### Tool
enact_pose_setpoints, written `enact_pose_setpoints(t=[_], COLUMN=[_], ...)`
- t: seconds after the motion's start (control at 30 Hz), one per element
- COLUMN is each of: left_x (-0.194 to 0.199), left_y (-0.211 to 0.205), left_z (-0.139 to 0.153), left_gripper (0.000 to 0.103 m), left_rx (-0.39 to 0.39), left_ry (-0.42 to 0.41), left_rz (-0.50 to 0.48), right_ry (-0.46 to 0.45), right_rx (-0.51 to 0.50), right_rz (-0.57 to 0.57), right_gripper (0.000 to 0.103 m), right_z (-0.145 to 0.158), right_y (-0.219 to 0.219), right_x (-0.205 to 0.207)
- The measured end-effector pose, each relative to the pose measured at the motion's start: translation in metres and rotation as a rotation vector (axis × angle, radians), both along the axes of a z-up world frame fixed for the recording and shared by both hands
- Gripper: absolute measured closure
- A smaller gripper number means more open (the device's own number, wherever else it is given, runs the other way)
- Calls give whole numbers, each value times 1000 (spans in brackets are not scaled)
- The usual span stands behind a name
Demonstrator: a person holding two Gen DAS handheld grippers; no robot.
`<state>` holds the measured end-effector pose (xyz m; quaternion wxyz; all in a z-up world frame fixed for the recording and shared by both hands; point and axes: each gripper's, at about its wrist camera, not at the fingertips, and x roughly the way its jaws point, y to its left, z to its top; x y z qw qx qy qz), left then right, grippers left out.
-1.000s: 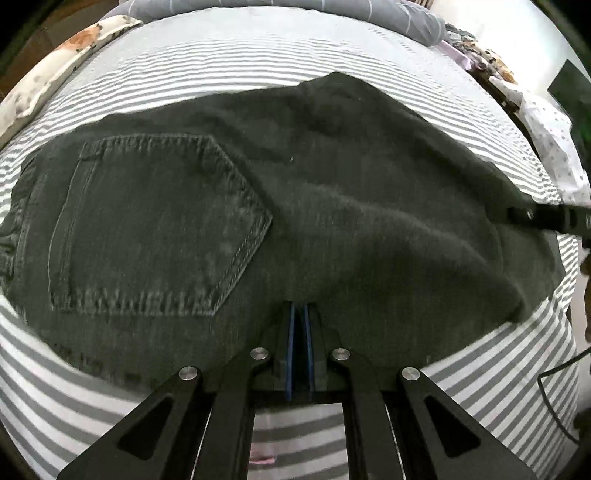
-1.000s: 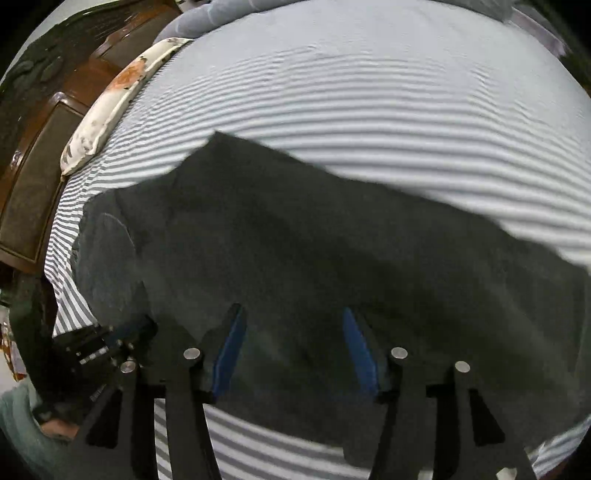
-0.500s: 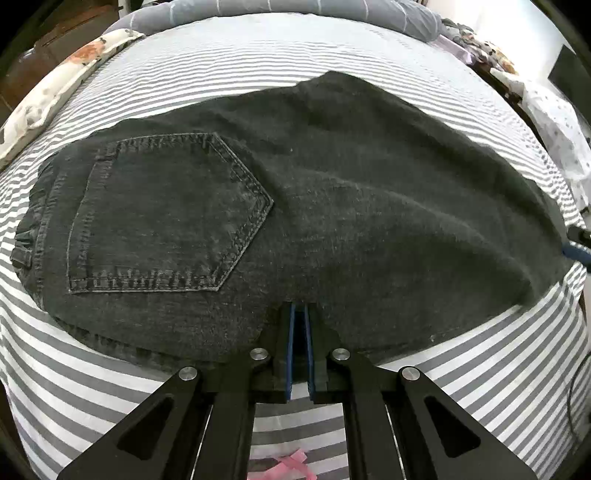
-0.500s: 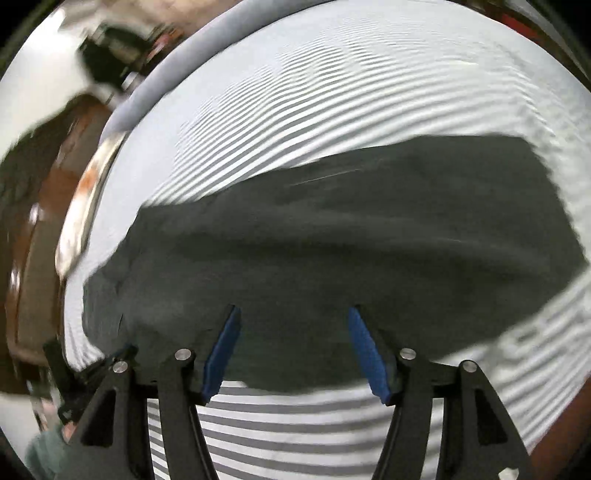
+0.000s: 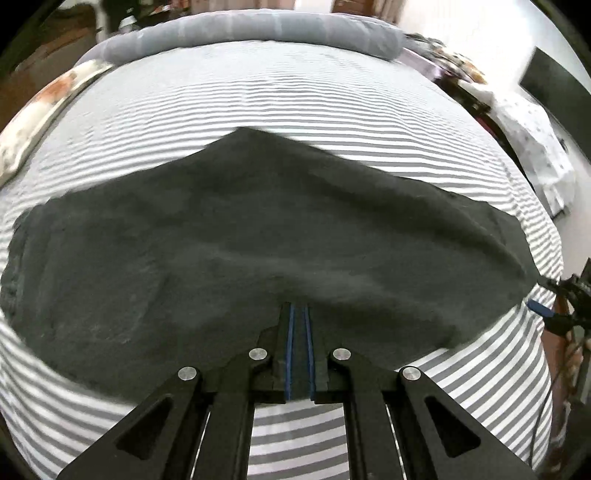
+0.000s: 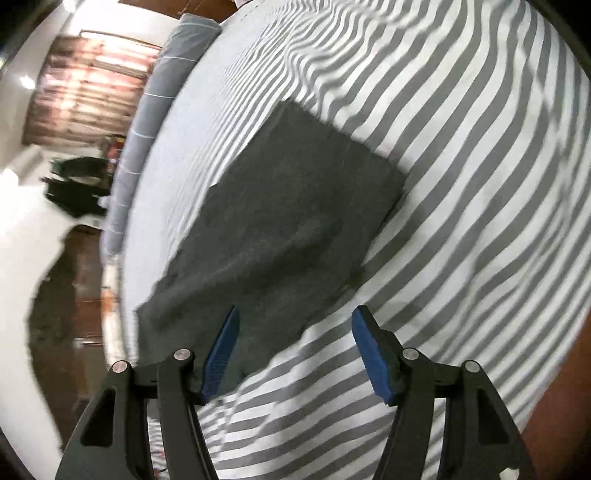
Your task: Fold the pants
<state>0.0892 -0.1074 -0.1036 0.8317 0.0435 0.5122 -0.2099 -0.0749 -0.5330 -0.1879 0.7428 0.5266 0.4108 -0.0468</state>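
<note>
dark pants (image 5: 258,236) spread flat on striped bedsheet (image 5: 295,110); left gripper (image 5: 300,332) clamped on pants' near edge; right gripper (image 6: 293,347) parted wide, gripping nothing, above pants' corner on bedsheet

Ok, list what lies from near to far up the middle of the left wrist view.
left gripper, shut on the pants' near edge → dark pants → bare striped bedsheet → grey rolled blanket at the far end of the bed.
</note>
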Motion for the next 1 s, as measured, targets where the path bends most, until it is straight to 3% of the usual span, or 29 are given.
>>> enact_pose_setpoints(t=[0.1, 0.23, 0.4, 0.6, 0.7, 0.8, 1.0], left_x=[-1, -6, -8, -6, -4, -2, -2], left_y=[-30, -66, -89, -97, -97, -105, -128], left_z=[0, -5, -14, -21, -23, -24, -23], left_gripper=[96, 96, 96, 96, 96, 96, 96], left_rx=[-2, 10, 13, 20, 12, 15, 1], left_ry=[16, 22, 48, 56, 64, 63, 45], left_rz=[-54, -121, -155, -160, -151, -158, -204], right_ry=[-51, -19, -3, -42, -74, -75, -97], right_rx=[92, 155, 103, 41, 39, 21, -35], right_rz=[23, 65, 8, -134, -156, -148, -105], right_gripper=[42, 42, 44, 45, 56, 85, 92], right_z=[-5, -19, -27, -24, -25, -24, 0], right_y=[12, 33, 25, -25, -39, -40, -39], right_x=[11, 28, 33, 35, 42, 50, 52])
